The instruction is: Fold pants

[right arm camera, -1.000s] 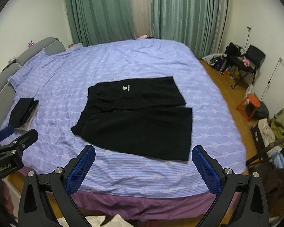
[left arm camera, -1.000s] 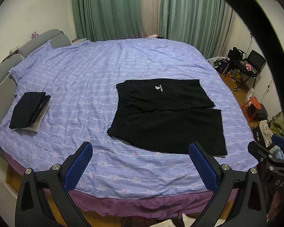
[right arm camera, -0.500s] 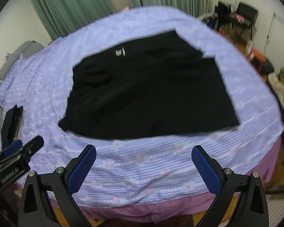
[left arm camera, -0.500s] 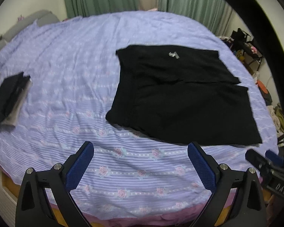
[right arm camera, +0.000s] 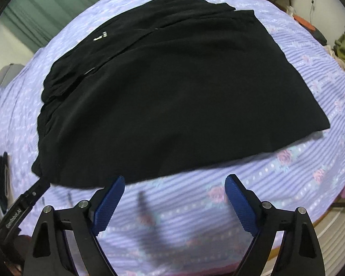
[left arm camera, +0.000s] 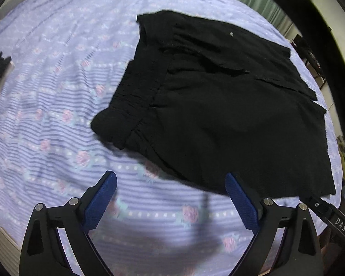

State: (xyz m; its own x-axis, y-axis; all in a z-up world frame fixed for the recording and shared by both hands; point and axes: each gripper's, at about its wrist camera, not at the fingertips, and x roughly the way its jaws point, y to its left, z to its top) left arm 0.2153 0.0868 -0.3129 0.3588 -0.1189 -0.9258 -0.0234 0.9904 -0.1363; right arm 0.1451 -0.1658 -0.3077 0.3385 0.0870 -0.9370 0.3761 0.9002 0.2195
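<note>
Black fabric pants [left arm camera: 218,105], short-legged with a gathered waistband, lie spread flat on the lilac striped bedspread [left arm camera: 46,92], both legs side by side. No fold looks made yet, so the whole job seems left. The left gripper [left arm camera: 170,197] and right gripper [right arm camera: 173,196] hover near the pants' closest edge, jaws spread wide and empty, grasping nothing. A first fold would be next.
</note>
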